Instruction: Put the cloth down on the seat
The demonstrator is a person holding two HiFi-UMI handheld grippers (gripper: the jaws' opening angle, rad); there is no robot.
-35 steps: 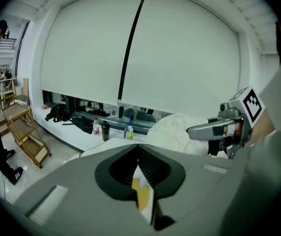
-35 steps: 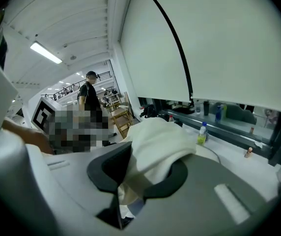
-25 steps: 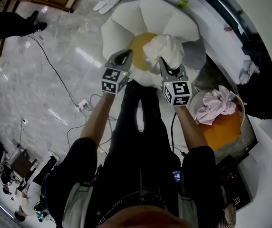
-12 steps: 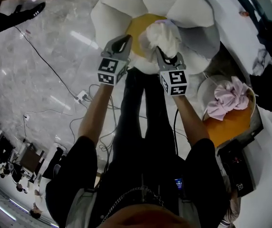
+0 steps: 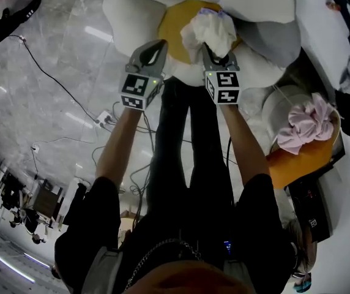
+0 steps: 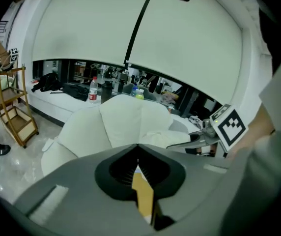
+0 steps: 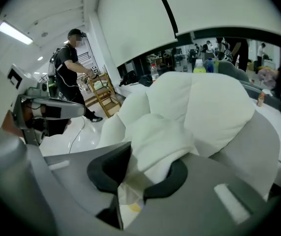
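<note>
A white flower-shaped chair [image 5: 132,17] with a yellow seat [image 5: 174,32] fills the top of the head view. My right gripper [image 5: 215,54] is shut on a crumpled white cloth [image 5: 209,30], which hangs over the seat's right half. In the right gripper view the cloth [image 7: 162,139] bulges out from between the dark pads [image 7: 172,181]. My left gripper [image 5: 155,49] hovers at the seat's left front edge, shut with nothing in it. Its closed jaws in the left gripper view [image 6: 138,156] show a sliver of the yellow seat [image 6: 143,198] beneath.
To the right, a pink cloth [image 5: 308,122] lies on an orange-seated chair [image 5: 300,163]. Cables and a power strip [image 5: 106,120] cross the marble floor at left. Bottles [image 6: 93,90] stand on a ledge behind the chair. A wooden rack [image 6: 14,113] and a person [image 7: 70,65] are further off.
Both grippers have moved forward over the chair. The cloth now hangs further over the yellow seat, and the right gripper still holds it.
</note>
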